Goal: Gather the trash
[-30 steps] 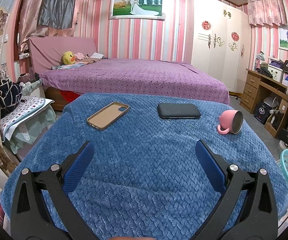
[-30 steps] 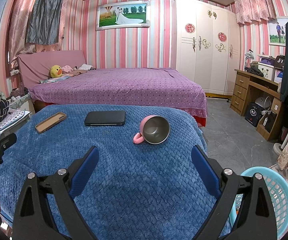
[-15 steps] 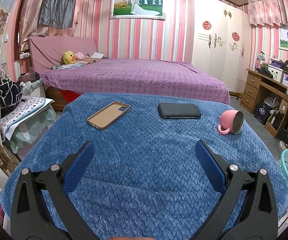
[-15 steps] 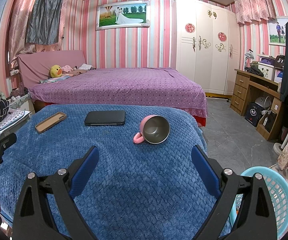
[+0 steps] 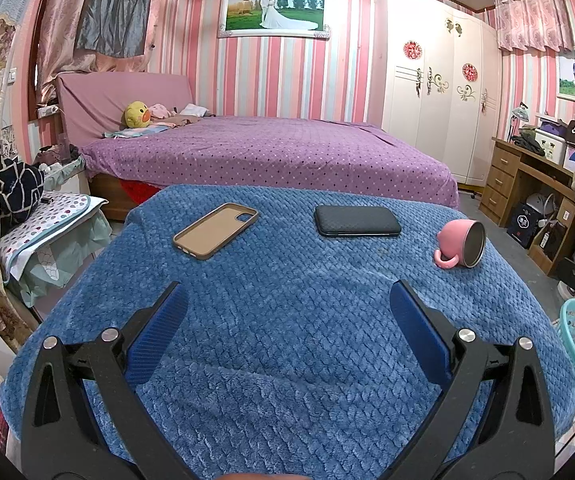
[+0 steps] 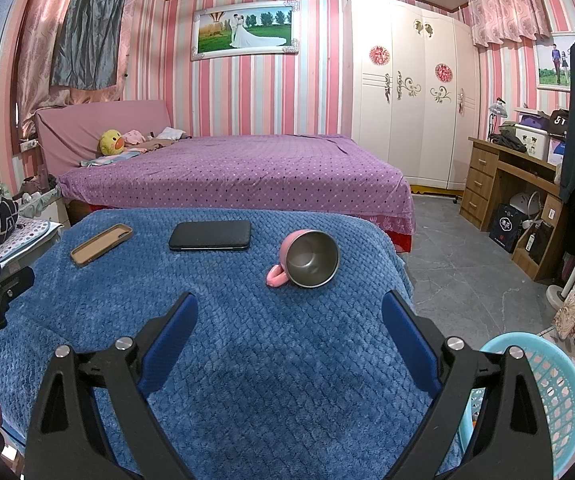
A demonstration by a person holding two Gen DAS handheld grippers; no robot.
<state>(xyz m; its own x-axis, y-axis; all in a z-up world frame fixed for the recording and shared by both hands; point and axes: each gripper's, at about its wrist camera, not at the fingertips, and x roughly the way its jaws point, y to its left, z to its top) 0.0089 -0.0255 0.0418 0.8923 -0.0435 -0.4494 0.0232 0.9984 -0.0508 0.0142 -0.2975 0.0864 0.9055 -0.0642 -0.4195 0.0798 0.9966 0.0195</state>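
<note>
A blue blanket (image 5: pixel 287 320) covers the table in front of me. On it lie a tan phone case (image 5: pixel 215 230), a black phone (image 5: pixel 357 221) and a pink mug (image 5: pixel 461 244) tipped on its side. In the right wrist view the same tan phone case (image 6: pixel 101 244), black phone (image 6: pixel 209 235) and pink mug (image 6: pixel 307 258) appear. My left gripper (image 5: pixel 287 300) hovers open over the near blanket, holding nothing. My right gripper (image 6: pixel 289 308) is open too, just short of the mug. A light blue basket (image 6: pixel 547 392) stands on the floor at the right.
A purple bed (image 5: pixel 267 152) lies beyond the table, with a white wardrobe (image 6: pixel 407 100) and a wooden desk (image 6: pixel 507 188) to the right. A cluttered side stand (image 5: pixel 43 224) is at the left. Grey floor (image 6: pixel 467 260) opens right of the table.
</note>
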